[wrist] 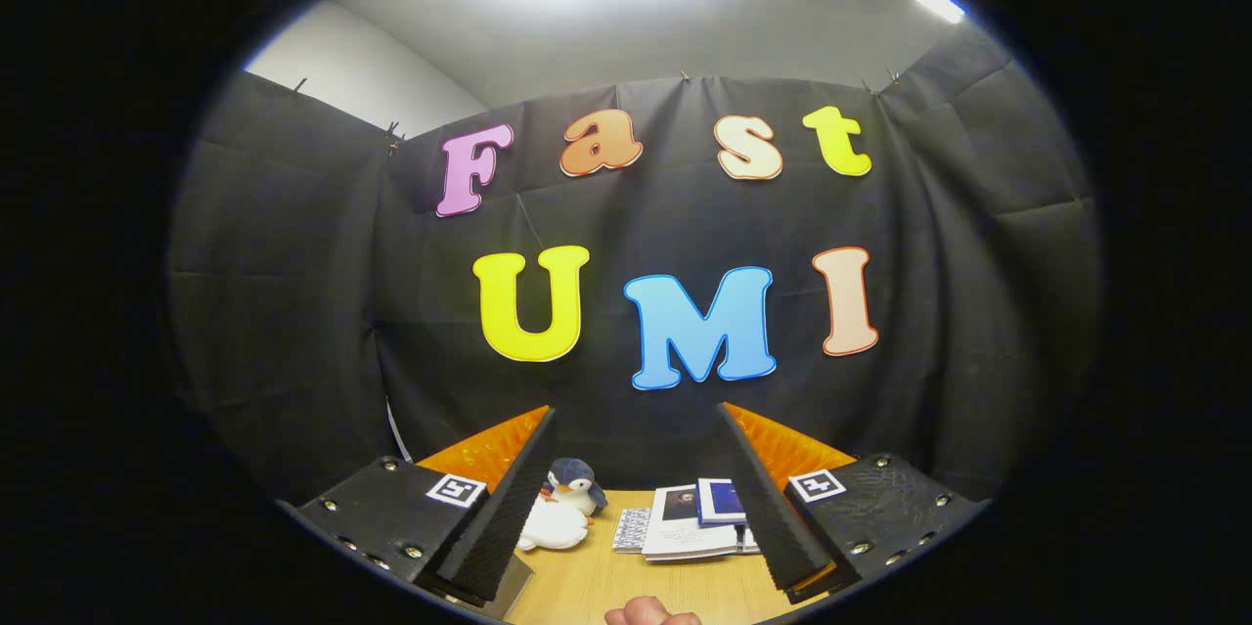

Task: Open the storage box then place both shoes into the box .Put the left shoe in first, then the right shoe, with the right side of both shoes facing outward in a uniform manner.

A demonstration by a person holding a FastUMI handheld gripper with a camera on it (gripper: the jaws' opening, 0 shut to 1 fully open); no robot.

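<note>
My fingers (636,498) are spread and empty, aimed high at the wall, so I judge box and shoes lie below them.

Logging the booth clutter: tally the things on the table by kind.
Plush penguin: 1
Booklets or printed sheets: a pile, exact count unclear, at least 3
Total: at least 4, beyond the open claw, which holds nothing.

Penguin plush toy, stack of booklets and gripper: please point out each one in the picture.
penguin plush toy (572,486), gripper view, on its dark head.
stack of booklets (685,525), gripper view, on the white top cover.
gripper (634,454), gripper view, open, midway between its fingertips.
</note>
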